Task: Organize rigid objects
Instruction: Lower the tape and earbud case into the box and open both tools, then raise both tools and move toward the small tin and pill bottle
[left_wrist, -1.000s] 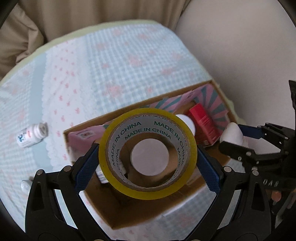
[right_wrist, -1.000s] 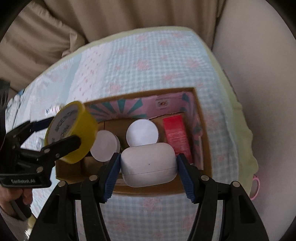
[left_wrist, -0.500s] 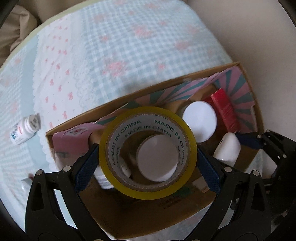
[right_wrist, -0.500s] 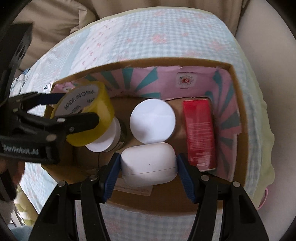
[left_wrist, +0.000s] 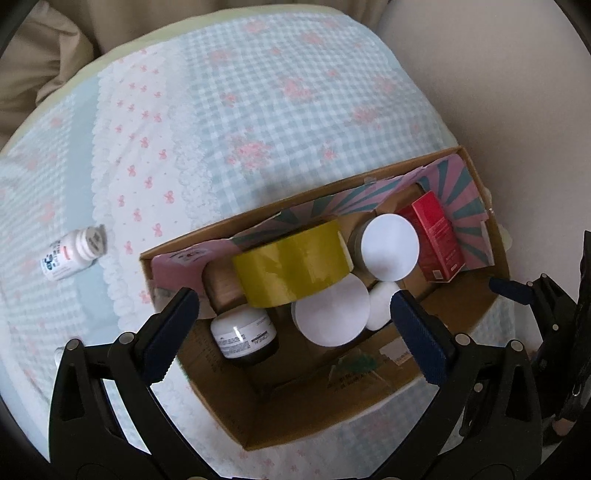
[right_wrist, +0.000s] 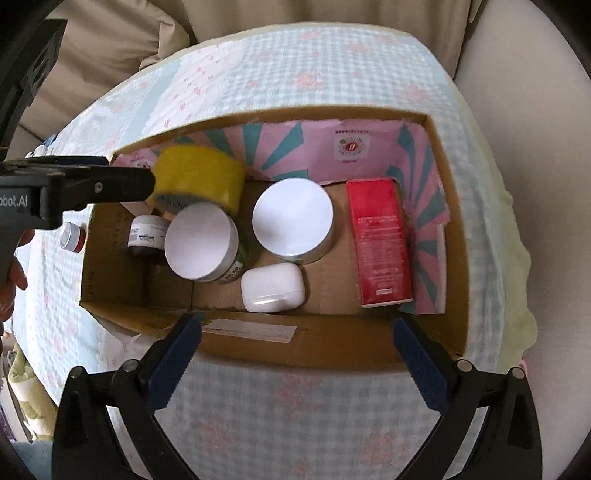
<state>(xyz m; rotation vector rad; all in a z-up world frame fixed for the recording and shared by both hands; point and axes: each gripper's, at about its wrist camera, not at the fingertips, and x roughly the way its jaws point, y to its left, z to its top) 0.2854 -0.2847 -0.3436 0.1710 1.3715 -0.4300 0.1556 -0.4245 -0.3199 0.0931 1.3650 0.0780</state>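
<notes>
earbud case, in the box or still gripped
In the box. The earbud case lies on the box floor in front of a white-lidded jar, and the right gripper is open with nothing between its fingers.

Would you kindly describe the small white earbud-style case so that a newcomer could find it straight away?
Look into the open cardboard box on the checked cloth. Near its front wall, between the two round white-lidded jars and the red carton, lies the white case. It alone is a rounded rectangle, low and glossy, with no label.
</notes>
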